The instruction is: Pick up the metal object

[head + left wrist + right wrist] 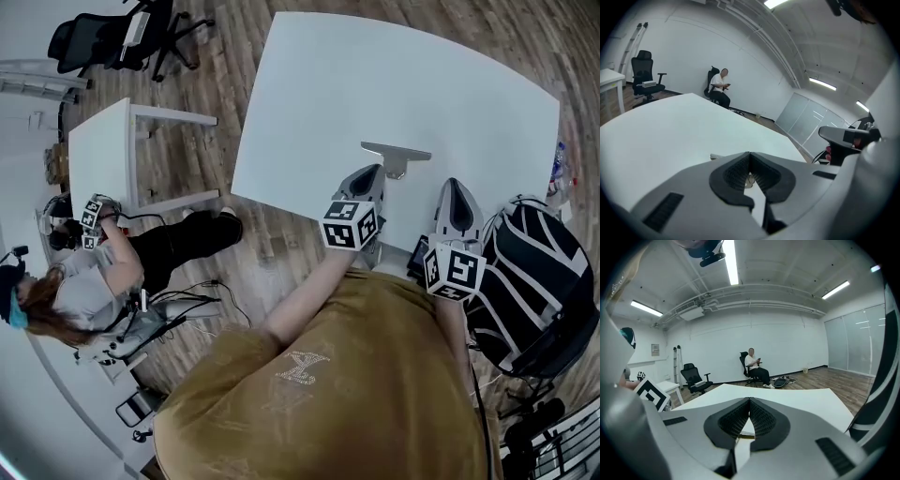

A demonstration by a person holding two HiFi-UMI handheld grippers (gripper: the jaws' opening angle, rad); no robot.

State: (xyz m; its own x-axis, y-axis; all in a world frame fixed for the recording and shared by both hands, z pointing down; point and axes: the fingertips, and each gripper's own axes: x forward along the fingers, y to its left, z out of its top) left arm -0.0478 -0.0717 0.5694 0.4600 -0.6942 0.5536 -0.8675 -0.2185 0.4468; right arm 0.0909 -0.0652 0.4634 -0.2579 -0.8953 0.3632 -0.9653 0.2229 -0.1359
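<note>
A grey T-shaped metal object (396,155) lies on the white table (375,75) near its front edge. My left gripper (373,171) is shut and empty, its tips just short of the object's left end. In the left gripper view only a sliver of the metal object (717,156) shows past the closed left gripper (750,153). My right gripper (457,185) hovers to the object's right, also shut with nothing held. The right gripper (750,400) has its jaws meeting at the tip, and a thin edge of the metal object (745,436) shows through the gap below.
A black-and-white backpack (534,272) sits at the right by the table's front corner. A small white table (103,155), an office chair (122,37) and a seated person (84,281) with cables are off to the left. Another person (754,363) sits far beyond the table.
</note>
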